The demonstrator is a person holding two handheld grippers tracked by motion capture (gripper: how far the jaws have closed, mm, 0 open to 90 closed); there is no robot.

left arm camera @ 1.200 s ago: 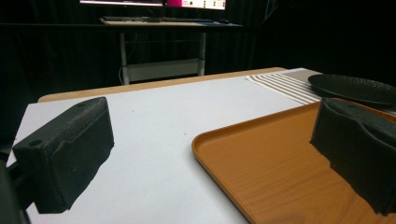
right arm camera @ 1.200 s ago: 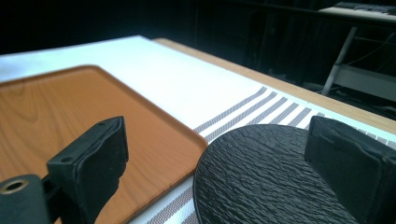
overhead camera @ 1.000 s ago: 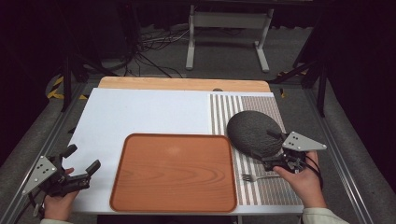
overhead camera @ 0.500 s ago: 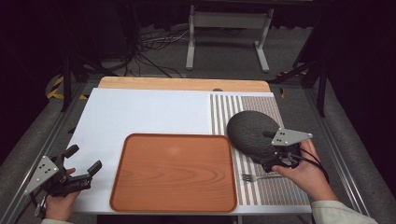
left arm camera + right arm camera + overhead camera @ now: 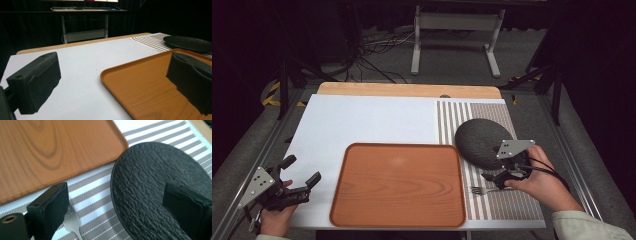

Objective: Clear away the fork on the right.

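Near edge of the counter [image 5: 362, 120]: left gripper [image 5: 302, 172] held low at the front left corner, jaws spread wide, clamped on nothing. A grey three-cornered plate sits on top of it; the left hand [image 5: 274, 220] grips it from below. In the left gripper view its blunt, matte black jaws frame the white mat [image 5: 82, 65] and the near corner of the tray [image 5: 150, 82].

Tray [image 5: 399, 185]: rectangular, rounded corners, low raised rim, orange-brown wood grain, smooth with a slight sheen. Lies flat at front centre, partly on the white mat.

Right of the tray: striped placemat [image 5: 507, 205], grey and white bands, woven look. A metal fork [image 5: 484, 190] lies flat on it, tines toward the tray, just beside the right gripper [image 5: 492, 181].

Right gripper: jaws apart, gripping nothing. One jaw stands just above the fork's tines [image 5: 72, 221], the other over the plate's near rim. Right hand [image 5: 539, 180] wraps the handle, wrist angled in from the front right; pale sleeve at the forearm.

Farther back: plate [image 5: 482, 142], round, shallow, black, with a rough stone-like pebbled surface, on the placemat, close beside the tray's right edge. Bare wood strip along the counter's far edge.
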